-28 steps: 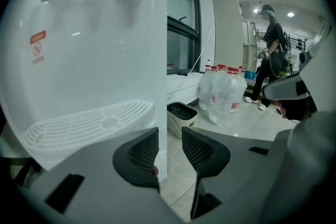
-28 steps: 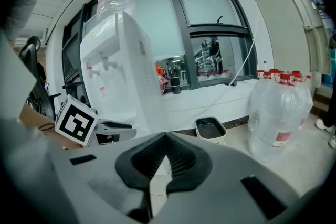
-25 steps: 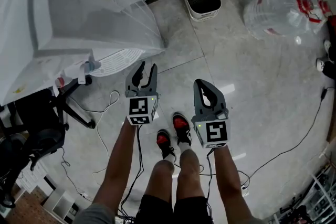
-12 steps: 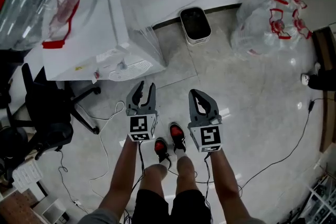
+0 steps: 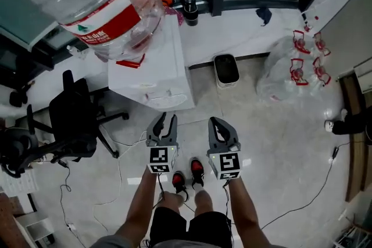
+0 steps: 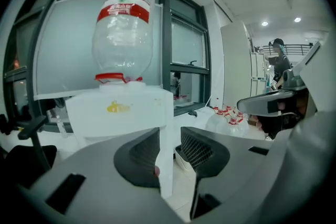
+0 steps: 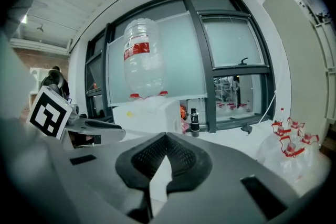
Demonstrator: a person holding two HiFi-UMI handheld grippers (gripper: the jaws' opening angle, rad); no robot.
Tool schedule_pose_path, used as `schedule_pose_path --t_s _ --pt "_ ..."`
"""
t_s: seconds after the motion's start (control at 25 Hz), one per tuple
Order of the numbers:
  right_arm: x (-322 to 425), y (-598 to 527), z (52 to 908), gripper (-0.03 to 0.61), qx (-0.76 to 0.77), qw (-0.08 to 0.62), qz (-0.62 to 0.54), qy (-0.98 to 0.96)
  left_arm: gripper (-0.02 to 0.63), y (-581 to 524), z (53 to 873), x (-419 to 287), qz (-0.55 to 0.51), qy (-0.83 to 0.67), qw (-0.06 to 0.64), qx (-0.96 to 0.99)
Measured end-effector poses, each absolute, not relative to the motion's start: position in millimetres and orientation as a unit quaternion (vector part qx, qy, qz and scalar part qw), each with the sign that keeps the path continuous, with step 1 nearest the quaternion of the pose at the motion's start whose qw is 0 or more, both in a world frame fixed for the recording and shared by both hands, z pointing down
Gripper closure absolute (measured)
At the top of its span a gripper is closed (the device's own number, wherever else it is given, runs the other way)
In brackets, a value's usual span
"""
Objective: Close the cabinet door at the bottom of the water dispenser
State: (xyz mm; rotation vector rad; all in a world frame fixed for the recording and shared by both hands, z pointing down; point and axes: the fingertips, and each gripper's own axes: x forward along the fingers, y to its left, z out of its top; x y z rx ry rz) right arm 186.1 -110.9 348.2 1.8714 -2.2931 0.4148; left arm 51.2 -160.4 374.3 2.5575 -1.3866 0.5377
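Observation:
The white water dispenser (image 5: 152, 69) stands ahead of me with a clear bottle (image 5: 99, 3), red-labelled, upside down on top. From this height only its top and upper front show; its bottom cabinet door is hidden. My left gripper (image 5: 163, 124) hangs just in front of the dispenser, and its jaws are closing with a narrow gap and nothing between them. In the left gripper view the left gripper (image 6: 169, 136) frames the dispenser (image 6: 121, 113). My right gripper (image 5: 222, 126) is beside it, tips touching, empty. The right gripper (image 7: 167, 136) looks at the dispenser (image 7: 152, 110) and its bottle (image 7: 142, 60).
A black office chair (image 5: 72, 119) stands left of the dispenser. A small white bin (image 5: 226, 69) sits against the wall, with a bag of empty bottles (image 5: 293, 67) to its right. Cables (image 5: 116, 183) trail over the floor. The person's shoes (image 5: 187, 174) are below the grippers.
Both grippers have risen from near the floor, and the view has pulled up and back. The dispenser's top and bottle have come into sight.

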Motion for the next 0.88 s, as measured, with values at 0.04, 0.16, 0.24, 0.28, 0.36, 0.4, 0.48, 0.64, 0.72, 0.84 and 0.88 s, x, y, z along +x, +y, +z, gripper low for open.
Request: schedule_pose_path --t_s 0.04,0.16,0.24,0.28,0.36,0.4,0.48,0.64,0.72,0.84,0.88 --pt "183.6 -112.2 337.2 0.561 0.619 0.074 0.136 -0.770 0.472 -159.8 362.6 48.9 0.179 -0.472 0.090 0.858" --pt "173.4 -122.0 304.6 0.561 0.598 0.068 0.120 -0.789 0.477 -160.5 329.6 41.9 0.168 -0.491 0.082 0.851" --pt "160.1 -124.1 282.7 0.561 0.586 0.065 0.111 -0.800 0.484 -157.5 303.5 31.1 0.158 -0.505 0.078 0.845" --pt "152.0 -120.1 273.2 0.561 0.582 0.066 0.112 -0.803 0.489 -152.5 290.1 23.9 0.155 -0.509 0.080 0.843" --pt "137.7 -110.4 257.0 0.561 0.575 0.068 0.119 -0.807 0.497 -141.7 267.6 8.8 0.152 -0.517 0.084 0.838" --pt "132.1 -107.9 247.4 0.561 0.571 0.064 0.120 -0.810 0.501 -137.8 258.6 1.2 0.150 -0.523 0.085 0.835" --pt "123.2 -107.2 226.8 0.561 0.562 0.056 0.117 -0.817 0.522 -133.6 241.6 -13.3 0.145 -0.537 0.086 0.827" --pt "111.7 -105.0 192.3 0.561 0.549 0.042 0.094 -0.829 0.545 -121.8 211.4 -36.7 0.140 -0.558 0.080 0.814" --pt "108.4 -102.0 179.6 0.561 0.546 0.039 0.087 -0.832 0.552 -114.6 199.1 -43.7 0.136 -0.563 0.080 0.811" --pt "102.0 -96.1 164.2 0.561 0.542 0.036 0.078 -0.836 0.565 -103.8 184.4 -51.4 0.133 -0.562 0.082 0.812" --pt "99.8 -94.2 160.3 0.561 0.541 0.034 0.076 -0.837 0.566 -100.9 180.0 -54.2 0.133 -0.564 0.080 0.811"
